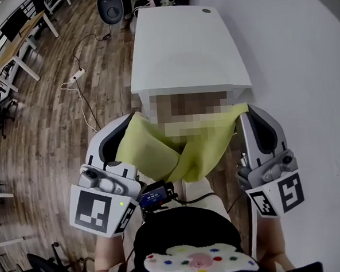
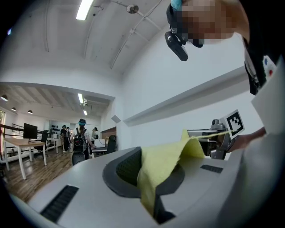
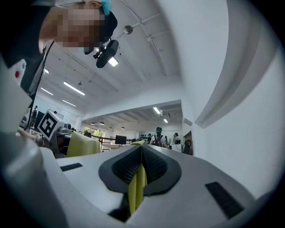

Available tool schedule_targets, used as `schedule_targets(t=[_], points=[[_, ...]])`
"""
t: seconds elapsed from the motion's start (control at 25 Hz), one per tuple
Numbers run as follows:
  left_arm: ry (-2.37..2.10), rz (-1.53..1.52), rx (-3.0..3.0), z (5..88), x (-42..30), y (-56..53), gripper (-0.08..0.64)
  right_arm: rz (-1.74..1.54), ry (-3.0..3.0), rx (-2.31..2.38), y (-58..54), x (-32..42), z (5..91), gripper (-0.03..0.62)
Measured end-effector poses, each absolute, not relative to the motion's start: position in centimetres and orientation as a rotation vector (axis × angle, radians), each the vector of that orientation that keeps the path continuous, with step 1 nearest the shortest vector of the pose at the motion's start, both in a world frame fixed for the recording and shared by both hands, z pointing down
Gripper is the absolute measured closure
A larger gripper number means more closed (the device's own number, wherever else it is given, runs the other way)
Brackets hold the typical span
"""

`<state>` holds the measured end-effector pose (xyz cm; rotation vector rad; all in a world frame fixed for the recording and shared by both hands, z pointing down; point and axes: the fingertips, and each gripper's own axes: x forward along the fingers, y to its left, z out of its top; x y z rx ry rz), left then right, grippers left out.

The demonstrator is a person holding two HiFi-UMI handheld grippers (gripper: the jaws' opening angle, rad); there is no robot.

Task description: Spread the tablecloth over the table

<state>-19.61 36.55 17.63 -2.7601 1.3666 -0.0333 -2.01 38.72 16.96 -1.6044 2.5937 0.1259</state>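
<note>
Left gripper (image 2: 150, 178) clamped on one corner of the yellow tablecloth (image 1: 159, 150), right gripper (image 3: 140, 173) pinching another corner, cloth sagging between them, just short of the near end of the white table (image 1: 187, 45)

Wall (image 1: 295, 61) right of table (image 1: 187, 45), floor (image 1: 66, 127) left.

Floor: wood planks (image 1: 54, 128) are lying bare, with a power strip (image 1: 78, 74) trailing its cable.
Wall: a white wall (image 1: 291, 50) is running along the right.
Furniture: desks (image 1: 18, 47) are standing at far left.
Lighting: ceiling strips (image 2: 84, 9) are glowing.
</note>
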Motion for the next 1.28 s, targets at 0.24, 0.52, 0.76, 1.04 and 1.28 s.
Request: schedule_targets(t=[0.24, 0.52, 0.76, 1.04, 1.28], points=[[1.403, -0.062, -2.74, 18.0, -15.9, 31.0, 0.548, 0.106, 2.632, -1.535, 32.4, 0.9, 17.7, 0.558], [1.471, -0.071, -2.749, 18.5, -12.8, 25.3, 0.548, 0.064, 2.695, -1.477, 25.8, 3.9, 18.1, 0.558], [1.53, -0.11, -2.738, 18.9, -9.5, 20.3, 0.548, 0.01, 2.718, -1.428, 20.7, 7.1, 18.7, 0.558], [1.584, -0.159, -2.72, 19.5, -7.6, 16.4, 0.548, -0.051, 2.719, -1.453, 16.8, 10.5, 19.7, 0.558], [1.587, -0.19, -2.723, 20.1, -8.2, 14.7, 0.548, -0.081, 2.7, -1.543, 15.4, 11.5, 20.8, 0.558]])
